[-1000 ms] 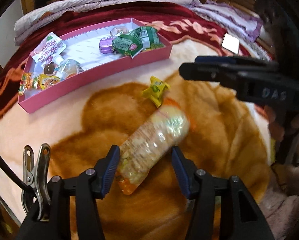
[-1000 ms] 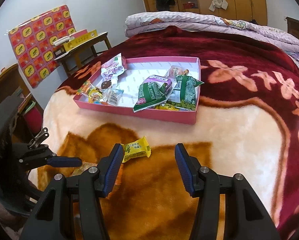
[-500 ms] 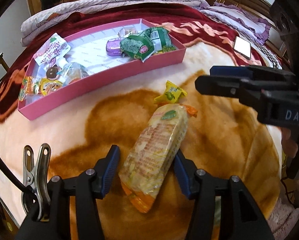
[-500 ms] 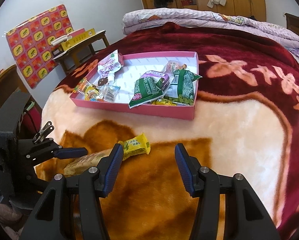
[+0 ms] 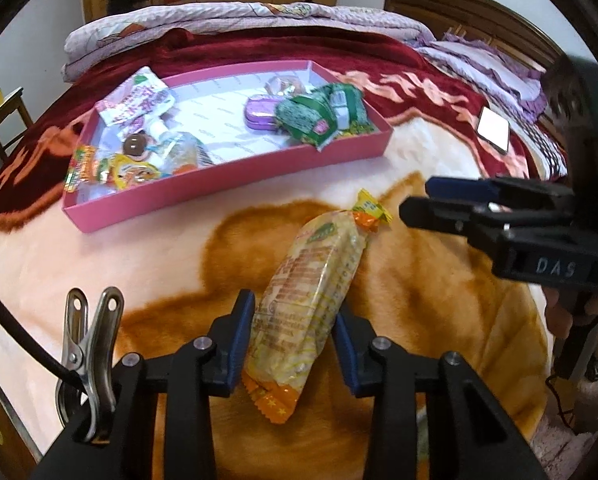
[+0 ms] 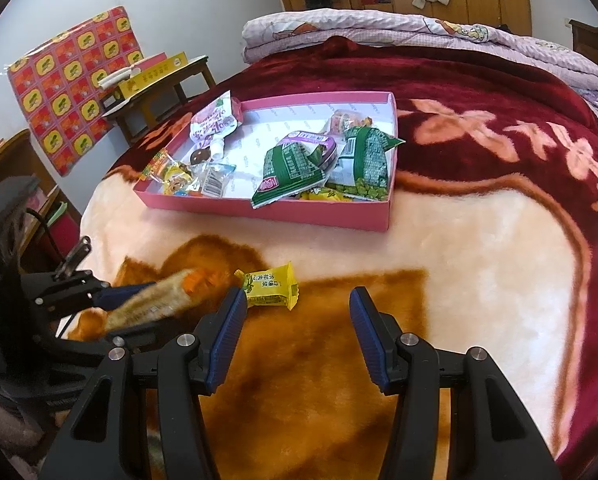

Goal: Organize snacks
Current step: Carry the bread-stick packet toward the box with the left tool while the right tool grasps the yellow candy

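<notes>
Nearest, left tool (image 5: 293, 336) closing on a long pack of crackers (image 5: 311, 296), pads already against both sides of the wrapper, pack seemingly just off the blanket (image 6: 439, 248) (hard to be sure, blurred in the right view). Right tool (image 6: 297, 338) hanging partly open and empty over the brown patch, nothing between its pads. Just beyond, a small yellow sweet (image 6: 271, 289) loose on the blanket, close to the far end of the crackers. Further on, a shallow pink tray (image 5: 219, 188) already loaded: green packets, a purple tin, a pouch, bright wrappers. So mostly done by the look of it; left to go in, the crackers and the sweet. Underneath, a plush bed blanket, cream and brown turning dark red. Beyond, folded lilac quilts, a phone, wooden wardrobes, a side table by a patterned panel.
</notes>
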A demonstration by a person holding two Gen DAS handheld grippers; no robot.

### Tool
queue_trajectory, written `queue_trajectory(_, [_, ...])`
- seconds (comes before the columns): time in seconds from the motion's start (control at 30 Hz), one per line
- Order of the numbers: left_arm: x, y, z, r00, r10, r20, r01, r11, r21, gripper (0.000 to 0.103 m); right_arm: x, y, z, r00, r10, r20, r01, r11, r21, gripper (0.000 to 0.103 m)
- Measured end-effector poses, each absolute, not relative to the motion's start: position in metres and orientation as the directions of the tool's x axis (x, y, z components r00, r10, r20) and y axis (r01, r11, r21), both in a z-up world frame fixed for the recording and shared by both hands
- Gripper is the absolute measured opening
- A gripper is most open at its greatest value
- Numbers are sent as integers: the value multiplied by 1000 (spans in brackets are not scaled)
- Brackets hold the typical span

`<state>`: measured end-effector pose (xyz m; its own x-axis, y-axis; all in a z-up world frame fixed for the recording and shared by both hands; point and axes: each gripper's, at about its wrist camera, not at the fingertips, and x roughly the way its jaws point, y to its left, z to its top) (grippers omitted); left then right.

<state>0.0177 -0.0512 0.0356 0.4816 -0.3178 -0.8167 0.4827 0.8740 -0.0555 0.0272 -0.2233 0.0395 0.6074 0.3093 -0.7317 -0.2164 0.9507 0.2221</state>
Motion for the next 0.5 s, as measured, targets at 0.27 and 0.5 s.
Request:
queue_trajectory(0.27, [25, -37, 44, 514, -302, -803, 420, 905, -71, 40, 36, -211, 33, 585, 322, -744, -240, 945, 220, 55])
queue_trajectory(0.5, [37, -25, 51, 524, -288, -802, 369, 925, -91, 40, 47, -197, 22, 554, 325, -766, -252, 943, 218, 55])
